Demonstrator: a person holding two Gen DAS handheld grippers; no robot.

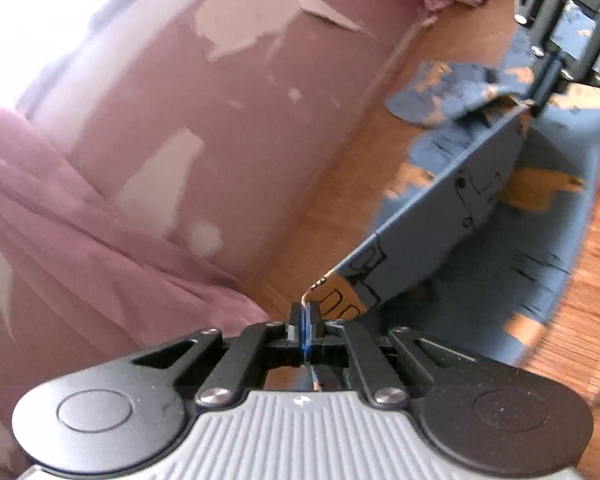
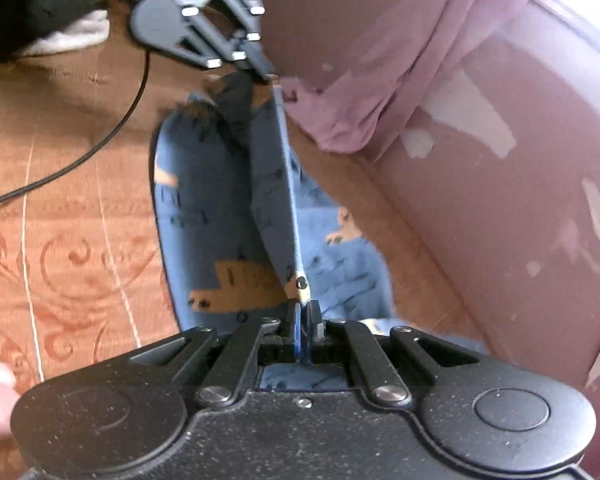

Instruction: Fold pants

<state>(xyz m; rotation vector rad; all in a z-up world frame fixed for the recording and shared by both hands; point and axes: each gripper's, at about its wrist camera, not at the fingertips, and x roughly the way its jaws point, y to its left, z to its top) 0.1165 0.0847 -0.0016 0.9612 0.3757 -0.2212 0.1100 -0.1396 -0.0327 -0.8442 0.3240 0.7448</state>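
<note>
The blue patterned cloth pants [image 2: 204,184] lie partly on the brown patterned floor [image 2: 72,208], with one edge lifted and stretched taut between the black two-finger left gripper [image 1: 306,312] and the black two-finger right gripper [image 2: 306,312]. Beyond the pants stands the pink peeling wall [image 1: 204,92], with a pink sheer curtain [image 1: 80,216] bunched at its foot. In the right wrist view, a thin black cable [image 2: 100,140] runs over the floor left of the pants.

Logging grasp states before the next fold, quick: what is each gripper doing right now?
Left gripper: closed, pinching one end of the blue patterned pants.
Right gripper: closed on the other end of the taut edge.
</note>
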